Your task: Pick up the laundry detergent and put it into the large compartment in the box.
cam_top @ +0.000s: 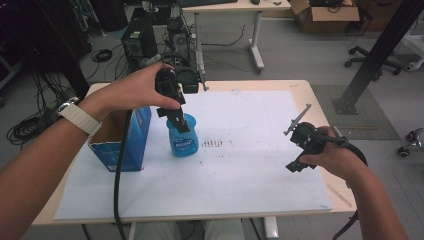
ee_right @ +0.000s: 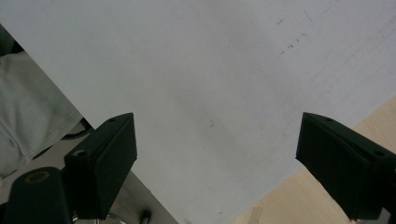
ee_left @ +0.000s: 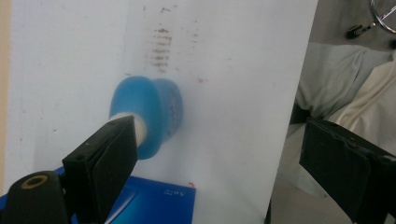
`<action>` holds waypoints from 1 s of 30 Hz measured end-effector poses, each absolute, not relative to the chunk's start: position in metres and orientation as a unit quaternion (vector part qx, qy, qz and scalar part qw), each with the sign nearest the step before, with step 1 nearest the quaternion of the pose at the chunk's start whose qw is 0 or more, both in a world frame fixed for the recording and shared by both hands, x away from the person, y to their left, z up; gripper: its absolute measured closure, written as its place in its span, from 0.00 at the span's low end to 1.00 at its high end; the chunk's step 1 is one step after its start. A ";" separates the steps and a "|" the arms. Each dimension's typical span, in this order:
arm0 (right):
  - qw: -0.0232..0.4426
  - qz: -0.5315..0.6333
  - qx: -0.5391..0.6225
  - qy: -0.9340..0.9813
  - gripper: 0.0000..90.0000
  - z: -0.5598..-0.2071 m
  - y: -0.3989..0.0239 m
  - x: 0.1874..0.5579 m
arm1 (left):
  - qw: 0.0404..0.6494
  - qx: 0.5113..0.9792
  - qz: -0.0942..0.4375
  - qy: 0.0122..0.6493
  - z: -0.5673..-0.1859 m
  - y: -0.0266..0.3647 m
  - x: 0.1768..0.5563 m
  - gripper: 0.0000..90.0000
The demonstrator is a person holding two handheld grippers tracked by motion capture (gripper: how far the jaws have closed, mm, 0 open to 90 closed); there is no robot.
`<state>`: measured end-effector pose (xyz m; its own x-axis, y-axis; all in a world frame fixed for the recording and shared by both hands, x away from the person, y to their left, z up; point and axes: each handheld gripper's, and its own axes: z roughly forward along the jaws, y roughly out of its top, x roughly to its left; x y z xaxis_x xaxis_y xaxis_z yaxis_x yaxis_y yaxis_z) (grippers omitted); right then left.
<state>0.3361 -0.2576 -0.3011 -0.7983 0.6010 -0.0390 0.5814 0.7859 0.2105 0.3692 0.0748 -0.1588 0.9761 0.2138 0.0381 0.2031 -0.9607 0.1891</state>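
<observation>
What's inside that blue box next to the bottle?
The blue box stands open at the top, showing bare brown cardboard inside. The person's left forearm crosses over it, so its bottom is hidden; I cannot tell whether anything lies inside.

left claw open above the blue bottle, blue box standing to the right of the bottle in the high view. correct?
Not quite. The blue box stands to the left of the blue bottle, not the right, as the high view shows. The rest holds: the left claw is open above the bottle, its jaws wide apart in the left gripper view.
</observation>
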 end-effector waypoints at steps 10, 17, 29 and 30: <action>0.055 0.098 0.314 0.943 0.13 -0.299 -0.259 0.335 | 0.098 0.989 0.042 0.107 -0.150 0.076 0.373 0.07; 0.057 0.102 0.318 0.941 0.13 -0.298 -0.261 0.334 | 0.104 0.987 0.052 0.113 -0.145 0.078 0.382 0.07; 0.056 0.101 0.319 0.941 0.13 -0.300 -0.262 0.335 | 0.095 0.987 0.057 0.115 -0.151 0.080 0.399 0.07; 0.057 0.101 0.319 0.941 0.13 -0.300 -0.262 0.335 | 0.098 0.987 0.058 0.118 -0.153 0.081 0.402 0.07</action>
